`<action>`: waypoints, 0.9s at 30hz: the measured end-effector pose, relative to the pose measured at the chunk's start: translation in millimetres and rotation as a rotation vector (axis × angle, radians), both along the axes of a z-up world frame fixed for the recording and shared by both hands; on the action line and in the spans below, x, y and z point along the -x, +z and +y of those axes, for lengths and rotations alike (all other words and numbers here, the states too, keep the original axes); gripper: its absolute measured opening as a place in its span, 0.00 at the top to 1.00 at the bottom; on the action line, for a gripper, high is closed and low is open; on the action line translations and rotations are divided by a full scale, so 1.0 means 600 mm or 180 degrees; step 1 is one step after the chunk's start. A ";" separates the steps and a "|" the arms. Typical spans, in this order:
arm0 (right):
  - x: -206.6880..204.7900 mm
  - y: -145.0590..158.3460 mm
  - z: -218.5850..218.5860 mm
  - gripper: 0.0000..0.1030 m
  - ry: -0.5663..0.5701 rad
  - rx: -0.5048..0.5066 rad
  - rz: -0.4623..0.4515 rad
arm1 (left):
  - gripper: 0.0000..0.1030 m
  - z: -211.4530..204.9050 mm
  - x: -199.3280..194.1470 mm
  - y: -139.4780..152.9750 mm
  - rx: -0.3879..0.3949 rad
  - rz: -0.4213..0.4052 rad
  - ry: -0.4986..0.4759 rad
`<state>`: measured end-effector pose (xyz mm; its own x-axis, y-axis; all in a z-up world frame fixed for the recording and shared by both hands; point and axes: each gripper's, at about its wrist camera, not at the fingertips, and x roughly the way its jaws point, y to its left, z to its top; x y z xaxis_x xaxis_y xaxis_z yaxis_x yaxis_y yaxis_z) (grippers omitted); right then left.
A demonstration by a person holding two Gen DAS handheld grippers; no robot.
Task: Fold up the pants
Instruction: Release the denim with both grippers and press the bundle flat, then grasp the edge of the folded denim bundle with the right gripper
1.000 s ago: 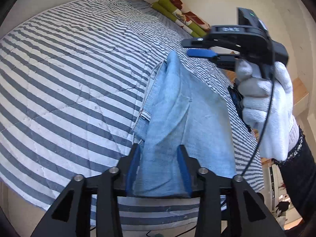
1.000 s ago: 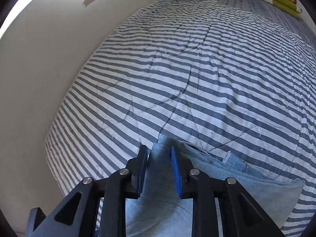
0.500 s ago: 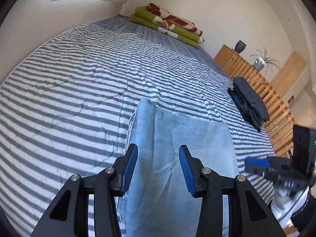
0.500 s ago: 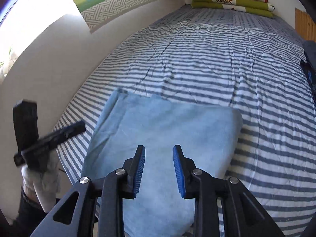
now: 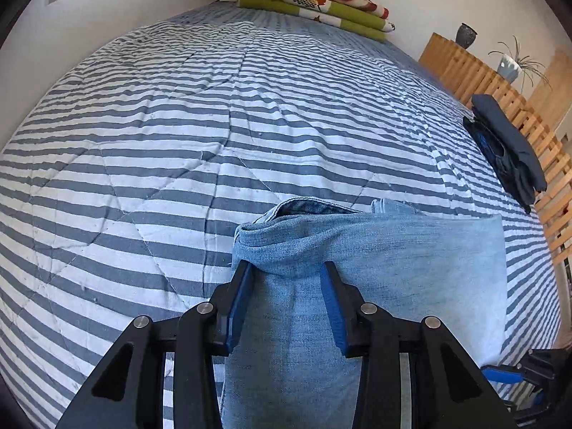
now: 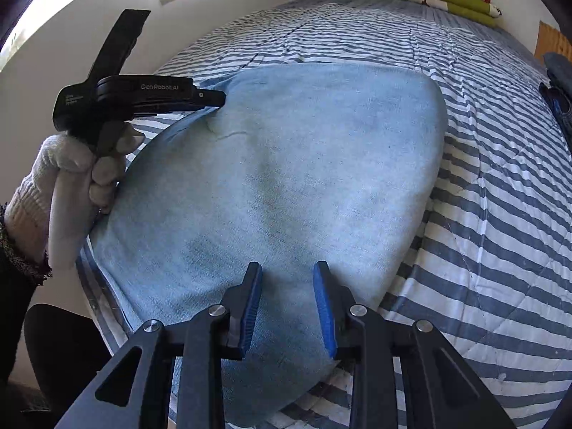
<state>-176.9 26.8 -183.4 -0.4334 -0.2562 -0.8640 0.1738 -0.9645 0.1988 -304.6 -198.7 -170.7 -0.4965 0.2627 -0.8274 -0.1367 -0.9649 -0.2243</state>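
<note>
Light blue denim pants (image 6: 304, 161) lie folded into a thick rectangle on the striped bed. My left gripper (image 5: 287, 266) is down at the fold's left far corner, shut on a bunched roll of denim that fills the gap between its fingers. The right wrist view shows that left gripper (image 6: 218, 97) from the side, its tip pushed into a pucker in the cloth, held by a white-gloved hand (image 6: 71, 178). My right gripper (image 6: 287, 266) hovers open just over the near edge of the pants (image 5: 411, 268). One of its blue pads (image 5: 500, 373) shows low at the right in the left wrist view.
A blue and white striped quilt (image 5: 214, 107) covers the bed. Folded green and red blankets (image 5: 314, 0) lie at the far end. A stack of dark garments (image 5: 507, 150) sits at the right edge beside a wooden slatted rail (image 5: 500, 85). A white wall runs along the left.
A second ago the pants hung lifted from both grippers. Both then let go and hovered over the laid-down fold. The left has since dropped onto the corner and closed on it.
</note>
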 end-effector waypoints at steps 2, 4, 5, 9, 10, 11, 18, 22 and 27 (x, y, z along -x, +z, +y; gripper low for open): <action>0.001 0.005 -0.003 0.73 0.0051 -0.0039 -0.0002 | 0.59 -0.014 -0.002 0.010 -0.0054 -0.0024 0.0056; -0.003 0.011 0.010 0.73 0.0028 0.0088 -0.0020 | 0.59 -0.029 -0.025 0.037 0.0074 0.0090 0.0159; -0.011 0.015 0.019 0.73 -0.0025 0.0183 -0.0015 | 0.59 -0.038 -0.041 0.052 0.0071 0.0149 0.0178; -0.052 0.035 0.042 0.73 -0.0055 0.0413 0.0068 | 0.59 -0.055 -0.128 0.096 -0.0048 0.0261 0.0102; -0.063 0.040 0.040 0.73 -0.0001 0.0400 0.0100 | 0.59 -0.053 -0.151 0.099 -0.0059 0.0260 0.0071; -0.075 0.043 0.034 0.73 0.0071 0.0393 0.0132 | 0.59 -0.047 -0.173 0.096 -0.0050 0.0231 0.0028; -0.115 0.024 -0.020 0.73 0.0472 0.0055 0.0176 | 0.59 0.000 -0.259 0.052 0.0258 0.0200 -0.0095; -0.136 0.002 -0.031 0.73 0.0554 -0.0142 0.0102 | 0.51 -0.001 -0.255 0.015 0.0312 0.0126 -0.0002; -0.154 0.029 -0.015 0.73 0.0731 -0.0210 0.0077 | 0.53 -0.042 -0.289 0.041 0.0095 0.0039 0.0458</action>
